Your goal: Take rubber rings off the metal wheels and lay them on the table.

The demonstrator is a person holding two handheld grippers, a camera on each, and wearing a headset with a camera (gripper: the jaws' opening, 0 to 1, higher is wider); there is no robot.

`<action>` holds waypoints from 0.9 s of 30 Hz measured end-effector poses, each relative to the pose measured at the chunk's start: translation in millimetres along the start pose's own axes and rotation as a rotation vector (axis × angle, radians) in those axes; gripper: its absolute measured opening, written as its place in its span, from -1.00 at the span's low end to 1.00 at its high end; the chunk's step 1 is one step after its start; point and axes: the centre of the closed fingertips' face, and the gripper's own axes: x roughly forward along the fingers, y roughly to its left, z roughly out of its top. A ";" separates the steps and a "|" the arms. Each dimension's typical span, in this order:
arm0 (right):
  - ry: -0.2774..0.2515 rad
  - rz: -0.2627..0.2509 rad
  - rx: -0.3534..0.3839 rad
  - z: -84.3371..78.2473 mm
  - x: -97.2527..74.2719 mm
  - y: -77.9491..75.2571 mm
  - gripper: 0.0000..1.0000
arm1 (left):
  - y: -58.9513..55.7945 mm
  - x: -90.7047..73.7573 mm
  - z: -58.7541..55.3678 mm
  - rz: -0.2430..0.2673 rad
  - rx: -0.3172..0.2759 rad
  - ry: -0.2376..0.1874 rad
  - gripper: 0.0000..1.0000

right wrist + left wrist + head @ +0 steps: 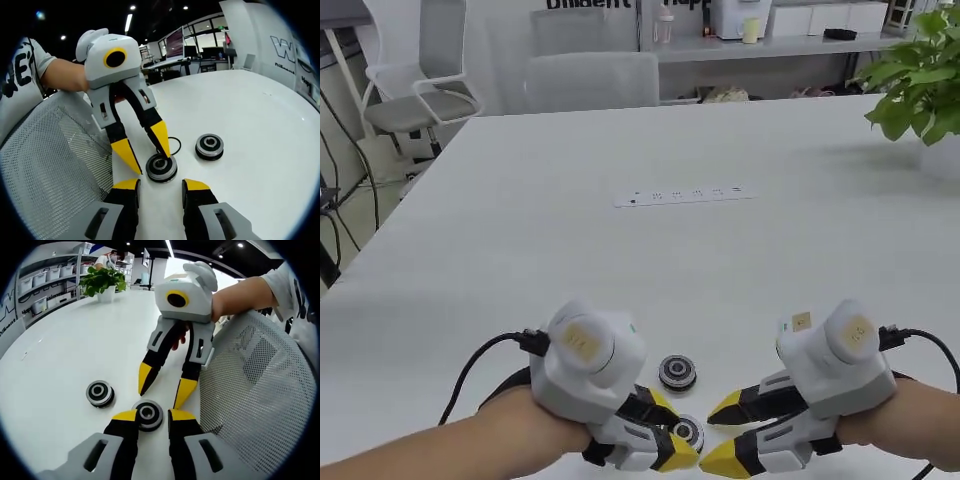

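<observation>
The left gripper [672, 430] lies low over the white table [620, 130] at the person's near edge, its jaws apart and set on either side of the near wheel [686, 433]. In the left gripper view the wheel [148, 414] lies flat between the two yellow fingertips [125, 415], close to both. In the right gripper view one tip rests on the wheel's [161, 167] far rim and the other stands just beside it, so the jaws are not clamped on it.

The right gripper [720, 437] faces the left one from the other side of that wheel, jaws apart and empty, tips just short of it.

The second wheel [677, 371] lies flat on the table just beyond the first, apart from both grippers, with a dark band around its rim.

A thin black loop [176, 145] shows on the table right behind the near wheel; whether it is a ring already off cannot be told.

A power strip [685, 195] lies at mid-table and a plant [915, 70] stands at the far right.
</observation>
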 end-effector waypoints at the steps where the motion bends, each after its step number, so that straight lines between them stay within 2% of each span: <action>1: 0.000 0.000 0.001 -0.2 0.0 0.0 -0.38 | 0.7 0.0 -0.2 0.004 0.000 -0.003 -0.67; 6: 0.003 0.002 0.000 -0.9 0.4 0.3 -0.39 | 2.6 0.2 0.0 0.019 0.004 -0.010 -0.74; 9: 0.003 0.003 -0.002 -0.5 1.1 0.6 -0.39 | 1.9 0.3 -0.3 0.034 0.037 -0.006 -0.76; 17: -0.005 0.002 -0.010 1.6 1.6 1.8 -0.39 | 6.1 0.6 -0.5 0.064 0.056 -0.006 -0.85; 21: -0.015 -0.011 -0.020 3.7 1.6 -1.2 -0.41 | 4.7 0.7 -1.2 0.078 0.100 -0.002 -0.85; 27: -0.019 -0.020 -0.034 4.8 3.7 -1.2 -0.44 | 5.1 0.6 -1.3 0.098 0.096 -0.012 -0.85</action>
